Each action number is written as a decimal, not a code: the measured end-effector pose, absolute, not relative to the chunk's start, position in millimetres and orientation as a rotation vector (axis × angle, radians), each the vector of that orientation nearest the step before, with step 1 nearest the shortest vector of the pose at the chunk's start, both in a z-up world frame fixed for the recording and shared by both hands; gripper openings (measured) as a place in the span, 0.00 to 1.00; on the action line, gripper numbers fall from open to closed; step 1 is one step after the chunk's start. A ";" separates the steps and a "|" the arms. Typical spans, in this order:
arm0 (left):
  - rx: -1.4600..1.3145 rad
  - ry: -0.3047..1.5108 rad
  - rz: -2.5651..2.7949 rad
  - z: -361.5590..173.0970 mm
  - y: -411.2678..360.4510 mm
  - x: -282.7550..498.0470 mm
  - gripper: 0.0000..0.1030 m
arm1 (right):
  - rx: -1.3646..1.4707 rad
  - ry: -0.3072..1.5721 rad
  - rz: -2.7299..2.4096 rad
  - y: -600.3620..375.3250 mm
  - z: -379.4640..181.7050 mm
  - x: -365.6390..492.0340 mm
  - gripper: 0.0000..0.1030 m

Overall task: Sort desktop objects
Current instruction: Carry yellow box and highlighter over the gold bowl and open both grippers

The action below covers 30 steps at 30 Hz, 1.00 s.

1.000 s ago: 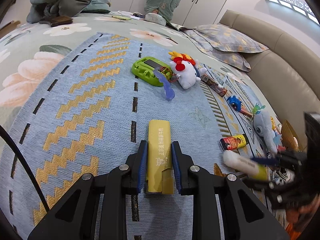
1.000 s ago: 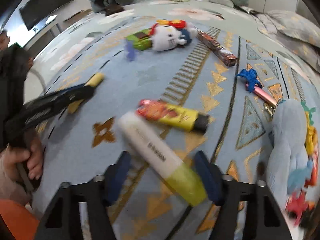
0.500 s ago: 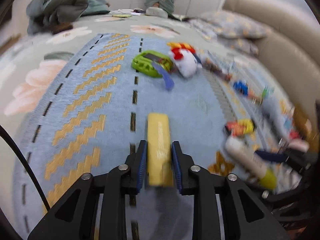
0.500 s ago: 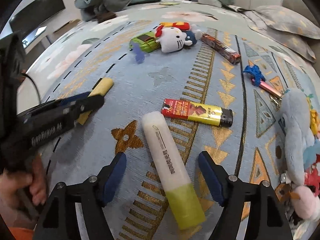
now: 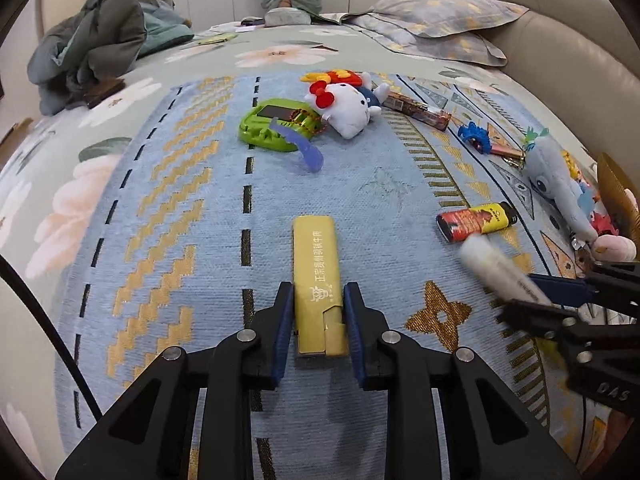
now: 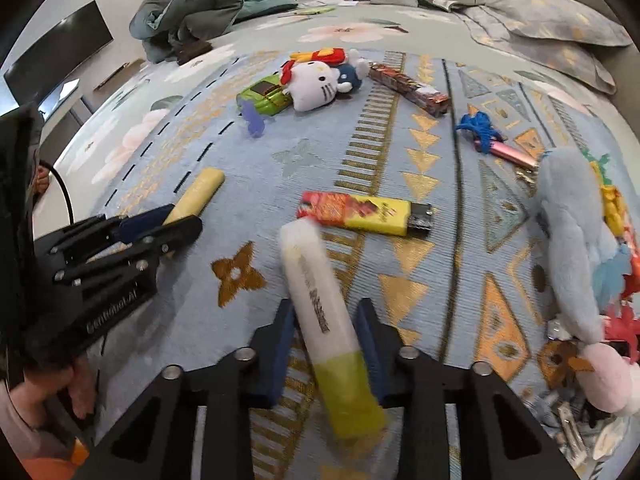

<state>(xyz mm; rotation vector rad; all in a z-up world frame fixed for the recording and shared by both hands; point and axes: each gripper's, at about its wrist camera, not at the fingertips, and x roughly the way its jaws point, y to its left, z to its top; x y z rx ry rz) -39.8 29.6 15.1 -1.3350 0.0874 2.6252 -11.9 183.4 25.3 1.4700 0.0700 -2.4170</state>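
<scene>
Left wrist view: yellow lighter (image 5: 318, 280) is clamped by left gripper (image 5: 318, 312), highlighter (image 6: 328, 316) (blurred) pinched by right gripper (image 6: 326, 328); both should be lifted level toward 12 o'clock.

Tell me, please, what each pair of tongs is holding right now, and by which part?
The left tongs grip the yellow lighter near its cap end. The right tongs close around the white highlighter just above its yellow cap.
</scene>
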 end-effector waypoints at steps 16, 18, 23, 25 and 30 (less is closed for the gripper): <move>-1.172 0.335 2.633 37.7 58.7 -23.4 0.20 | 1.290 -0.261 -2.327 245.1 54.9 15.7 0.23; -1.133 0.336 2.610 55.6 63.7 -23.0 0.20 | 1.241 -0.306 -2.362 264.8 71.9 24.6 0.23; -1.011 0.320 2.510 104.9 93.8 -19.3 0.20 | 1.089 -0.364 -2.540 340.6 126.6 63.7 0.23; -0.953 0.348 2.463 125.1 118.8 -14.2 0.20 | 1.027 -0.379 -2.671 385.0 150.7 85.5 0.23; -0.776 0.458 2.323 170.7 210.2 -2.2 0.20 | 0.879 -0.548 -2.971 499.0 193.8 135.4 0.23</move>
